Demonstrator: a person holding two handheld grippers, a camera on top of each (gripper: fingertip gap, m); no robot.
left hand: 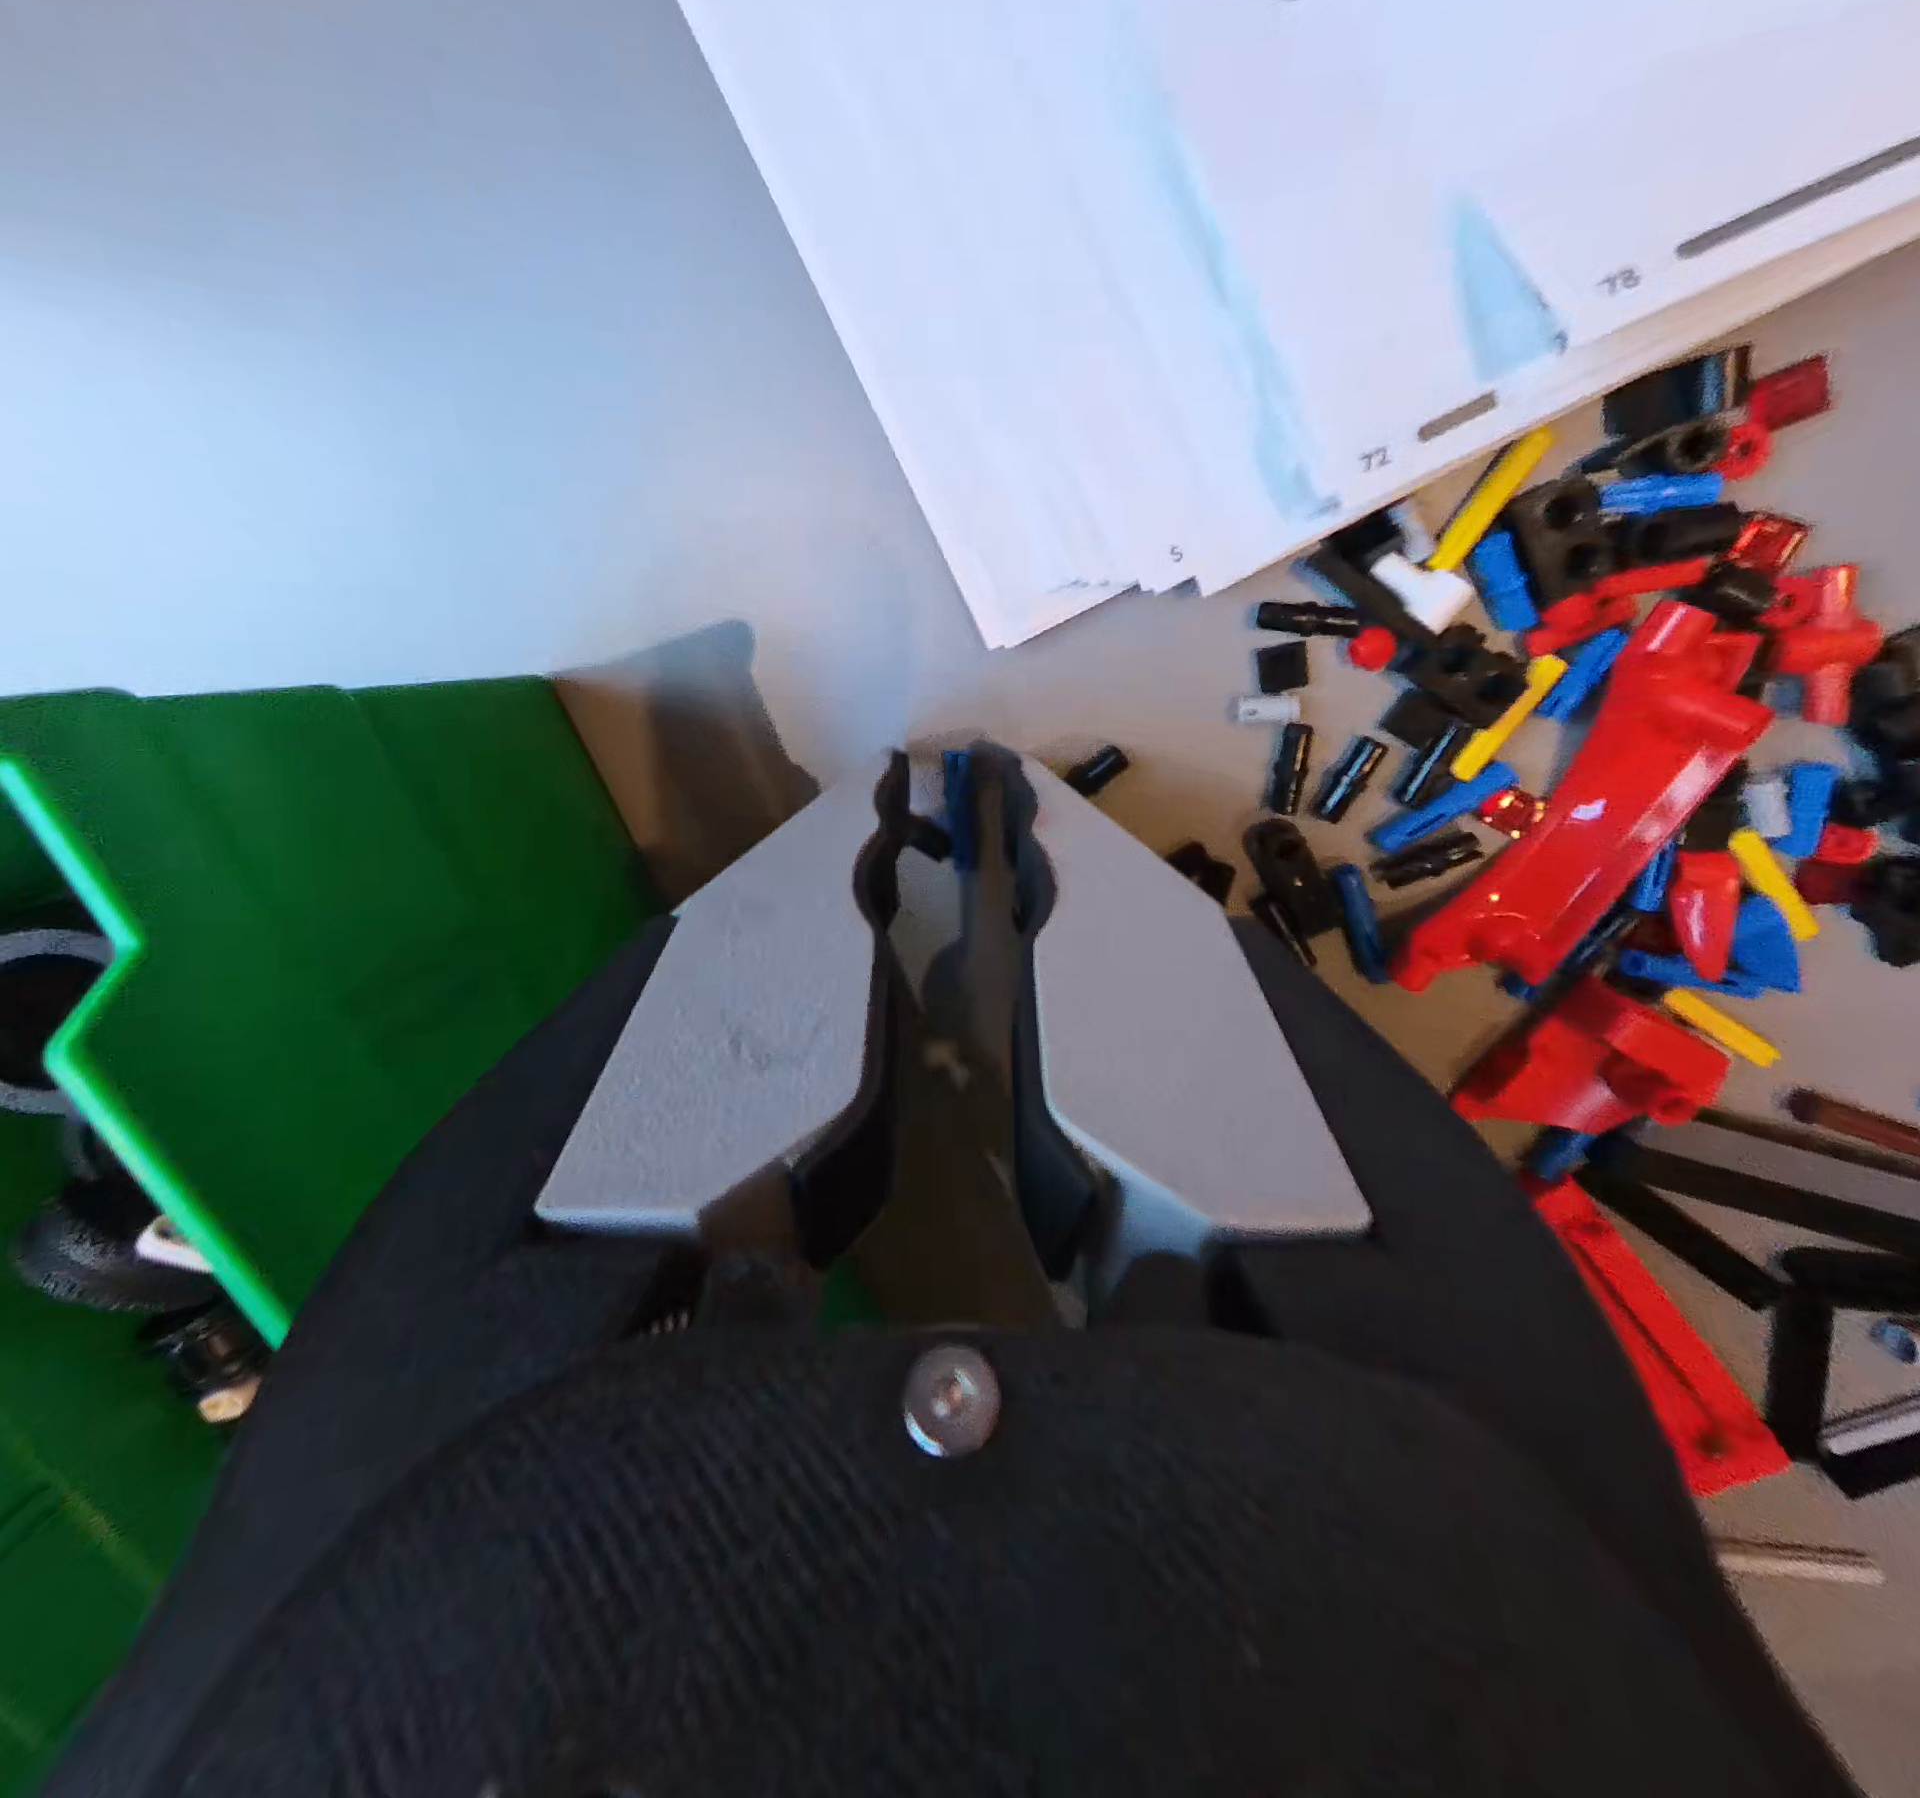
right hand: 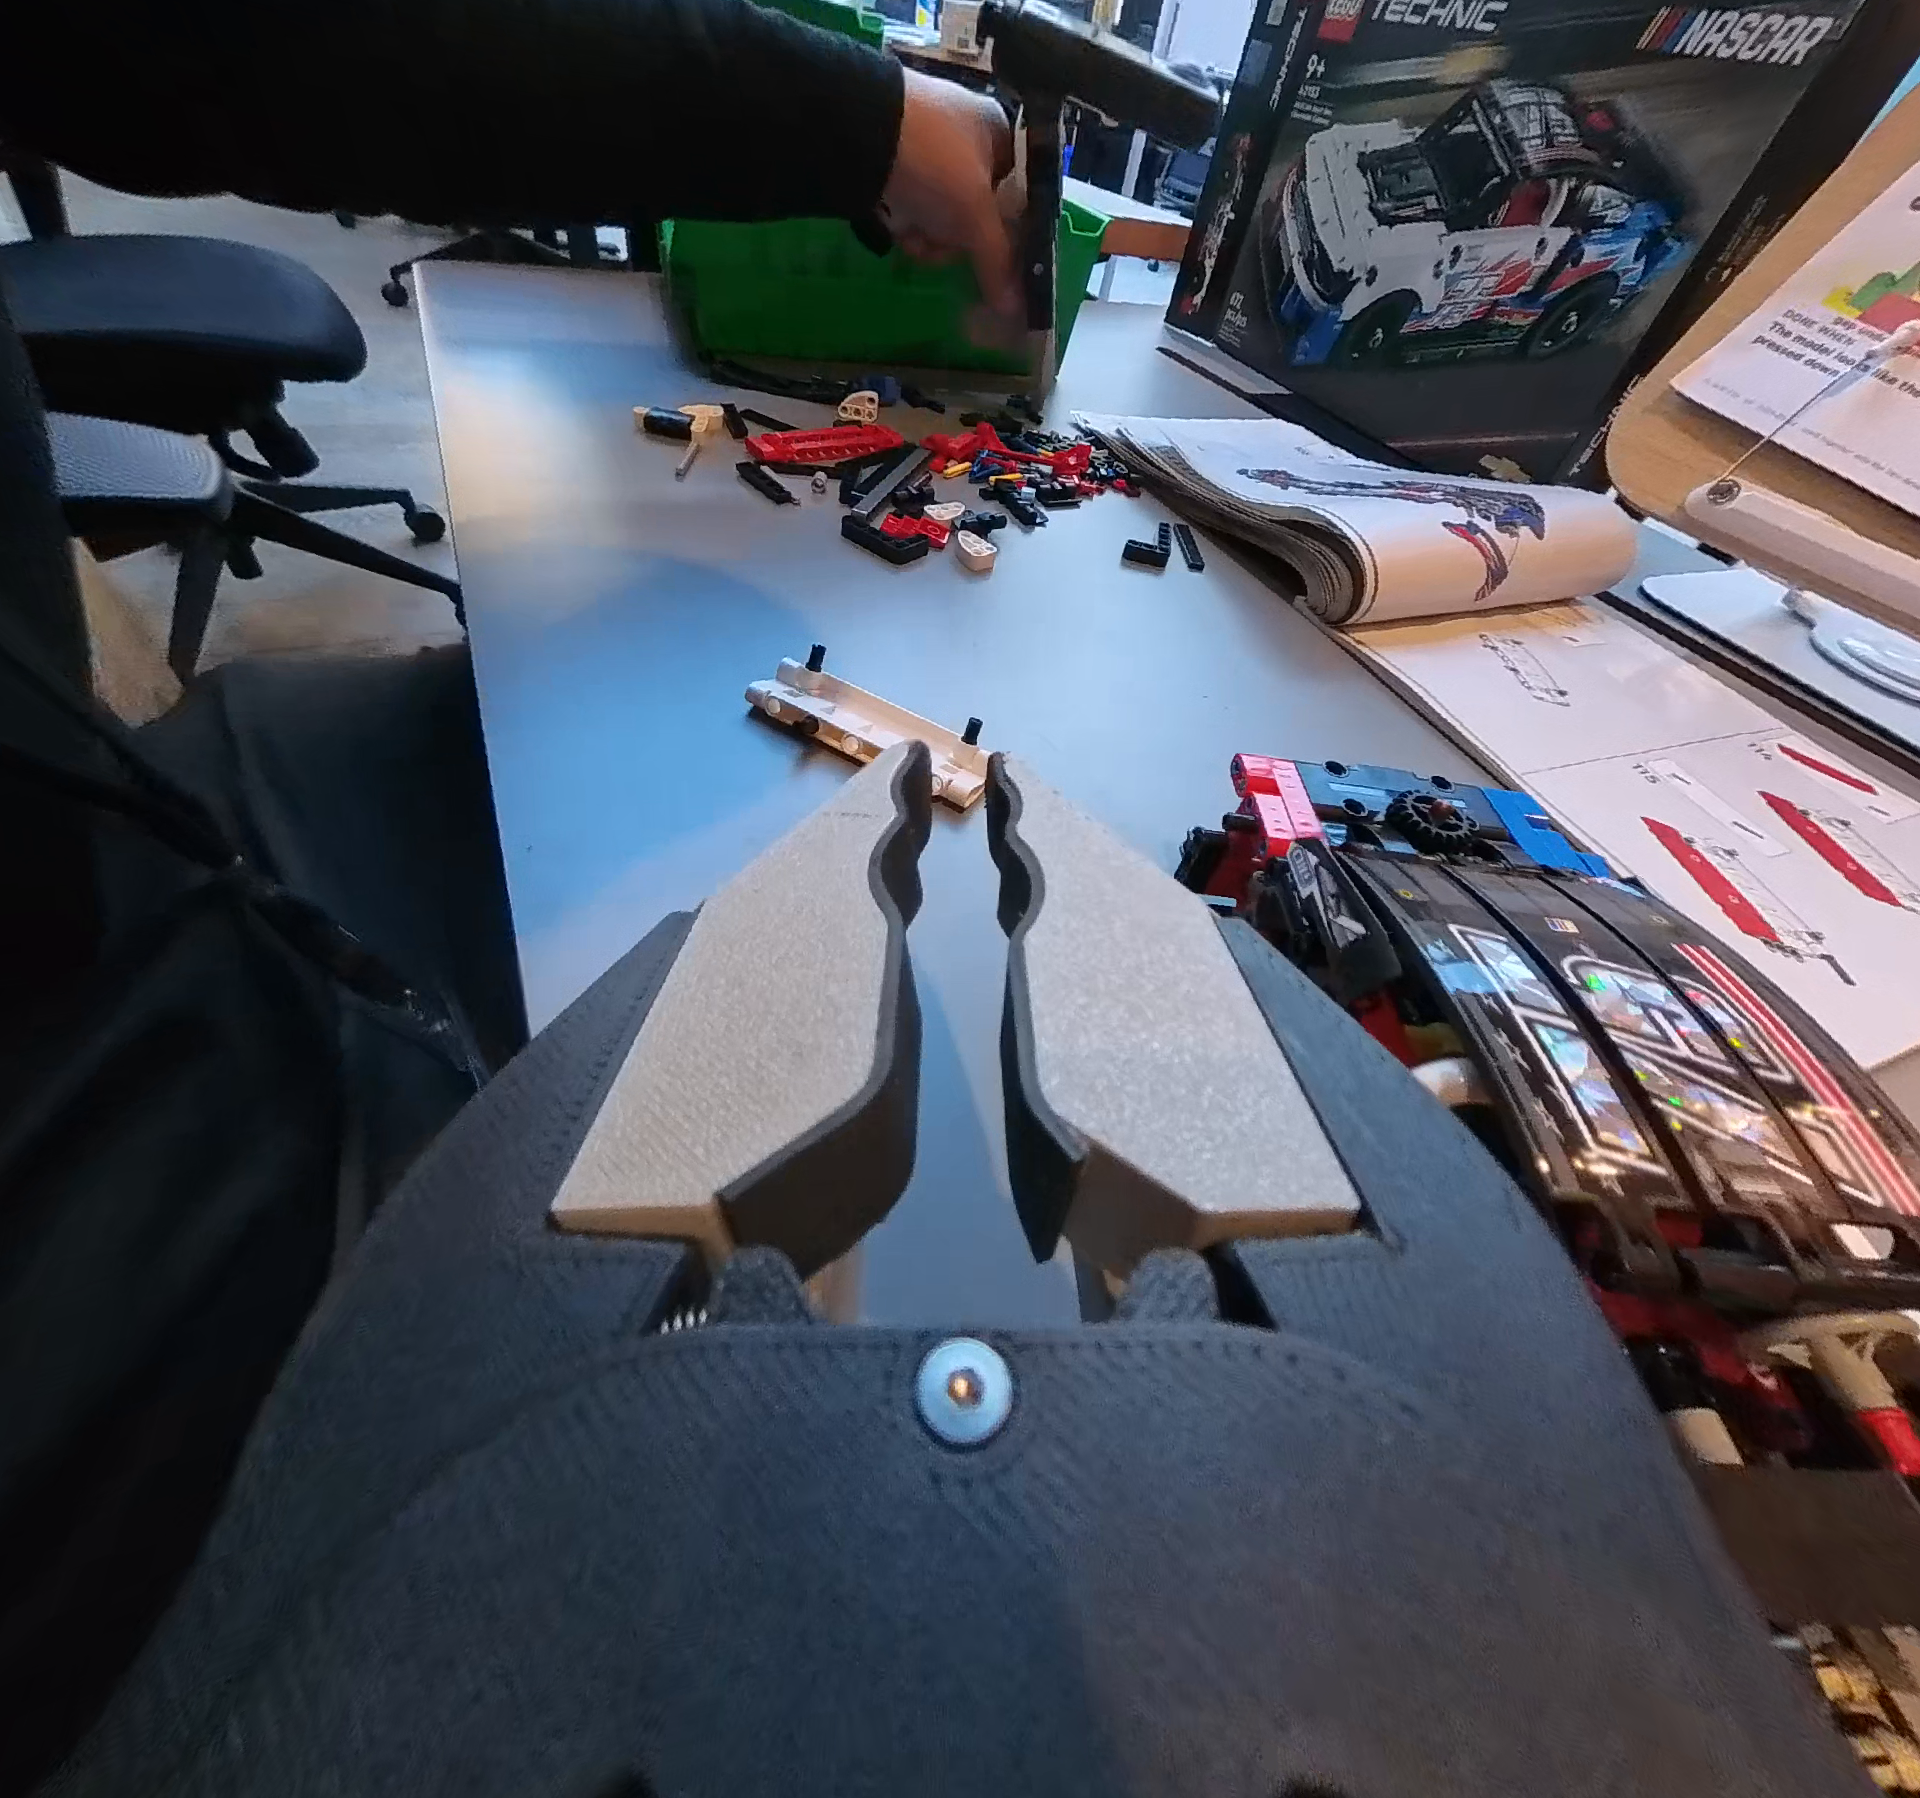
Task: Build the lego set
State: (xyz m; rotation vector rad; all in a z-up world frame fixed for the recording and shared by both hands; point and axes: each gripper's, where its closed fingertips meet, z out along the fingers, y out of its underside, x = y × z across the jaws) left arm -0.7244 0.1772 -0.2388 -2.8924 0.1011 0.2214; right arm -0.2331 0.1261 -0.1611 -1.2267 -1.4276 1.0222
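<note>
While the left hand-held gripper (left hand: 961, 792) clamps a blue pin (left hand: 956, 798) lengthwise, the right hand-held gripper (right hand: 958, 792) gapes.

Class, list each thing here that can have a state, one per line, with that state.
left gripper: shut on a blue pin
right gripper: open, empty
instruction booklet: open, pages curled over
white assembly: lying flat on table
green bin: upright
set box: standing upright

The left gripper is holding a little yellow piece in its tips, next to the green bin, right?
Not quite: the piece is blue, not yellow. The left wrist view shows the left gripper shut on a small blue piece at its tips, with the green bin beside it.
</note>
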